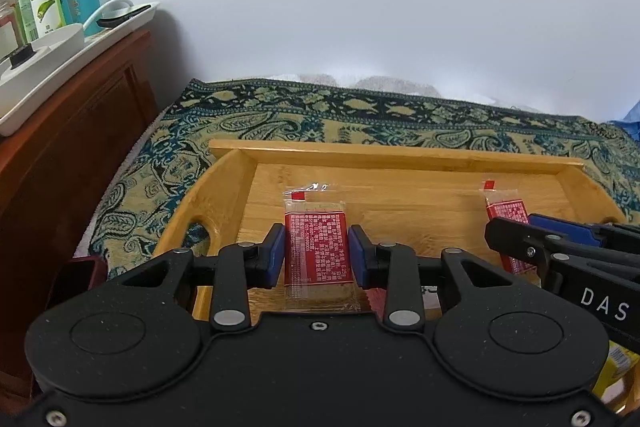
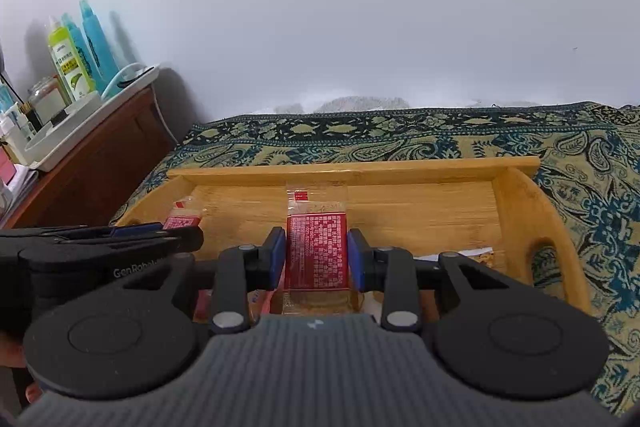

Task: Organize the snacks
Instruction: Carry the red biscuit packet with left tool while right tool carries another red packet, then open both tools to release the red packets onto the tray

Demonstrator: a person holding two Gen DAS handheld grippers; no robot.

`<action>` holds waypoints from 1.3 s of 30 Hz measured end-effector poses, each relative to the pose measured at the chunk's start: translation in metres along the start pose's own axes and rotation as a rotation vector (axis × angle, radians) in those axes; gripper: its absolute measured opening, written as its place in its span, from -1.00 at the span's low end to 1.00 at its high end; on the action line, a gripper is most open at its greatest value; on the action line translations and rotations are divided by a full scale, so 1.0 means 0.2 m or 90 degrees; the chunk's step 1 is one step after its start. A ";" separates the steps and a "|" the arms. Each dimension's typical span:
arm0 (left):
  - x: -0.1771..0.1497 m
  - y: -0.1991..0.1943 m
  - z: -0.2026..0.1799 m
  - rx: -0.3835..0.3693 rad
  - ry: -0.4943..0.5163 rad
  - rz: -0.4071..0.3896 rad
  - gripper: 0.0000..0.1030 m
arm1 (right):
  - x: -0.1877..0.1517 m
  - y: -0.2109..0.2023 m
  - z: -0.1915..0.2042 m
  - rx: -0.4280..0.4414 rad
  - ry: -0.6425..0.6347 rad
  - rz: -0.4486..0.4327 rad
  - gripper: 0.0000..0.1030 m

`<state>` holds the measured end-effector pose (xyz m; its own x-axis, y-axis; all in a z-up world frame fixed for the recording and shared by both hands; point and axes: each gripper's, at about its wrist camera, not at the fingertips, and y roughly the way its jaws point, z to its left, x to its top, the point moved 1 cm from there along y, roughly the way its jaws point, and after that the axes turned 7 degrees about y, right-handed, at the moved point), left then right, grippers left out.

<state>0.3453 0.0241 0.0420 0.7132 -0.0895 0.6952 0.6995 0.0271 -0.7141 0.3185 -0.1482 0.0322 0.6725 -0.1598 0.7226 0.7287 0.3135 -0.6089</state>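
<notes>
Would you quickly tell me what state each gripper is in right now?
Left gripper: shut on a red snack packet, over the wooden tray.
Right gripper: shut on another red snack packet, over the same tray.

Left tongs point(image 1: 316, 255) pinched narrow, tilted downward, right tongs point(image 2: 316, 257) alongside, likewise pinched narrow

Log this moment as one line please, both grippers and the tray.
left gripper: shut on red snack packet | right gripper: shut on second red packet | both over wooden tray
</notes>
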 end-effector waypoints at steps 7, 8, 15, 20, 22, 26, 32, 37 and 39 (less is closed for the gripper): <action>-0.01 0.04 0.00 -0.003 0.002 0.003 -0.37 | -0.02 0.05 -0.01 -0.007 0.003 0.010 -0.27; -0.01 0.05 0.00 -0.003 0.002 0.003 -0.37 | -0.02 0.05 -0.01 -0.007 0.001 0.010 -0.27; -0.02 0.08 0.01 -0.006 -0.003 0.007 -0.37 | -0.02 0.07 -0.01 -0.007 0.002 0.013 -0.26; -0.02 0.09 0.02 -0.009 -0.010 0.006 -0.36 | -0.03 0.09 -0.03 -0.011 0.012 0.022 -0.25; -0.02 0.09 0.02 -0.007 -0.008 0.004 -0.36 | -0.03 0.09 -0.04 -0.013 0.013 0.021 -0.25; -0.02 0.09 0.01 -0.006 -0.003 0.002 -0.36 | -0.03 0.09 -0.04 -0.014 0.014 0.020 -0.25; -0.03 0.08 0.01 -0.002 -0.003 0.003 -0.34 | -0.03 0.10 -0.04 -0.014 0.012 0.017 -0.13; -0.02 0.05 0.01 0.012 -0.002 0.012 -0.22 | -0.03 0.07 -0.04 -0.010 0.011 0.009 -0.07; -0.02 0.02 0.02 0.017 0.000 0.005 -0.11 | -0.03 0.05 -0.04 -0.011 0.011 0.003 0.14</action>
<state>0.3451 0.0282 0.0372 0.7191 -0.0889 0.6892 0.6944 0.0539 -0.7176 0.3232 -0.1517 0.0200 0.6774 -0.1742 0.7147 0.7280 0.2974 -0.6176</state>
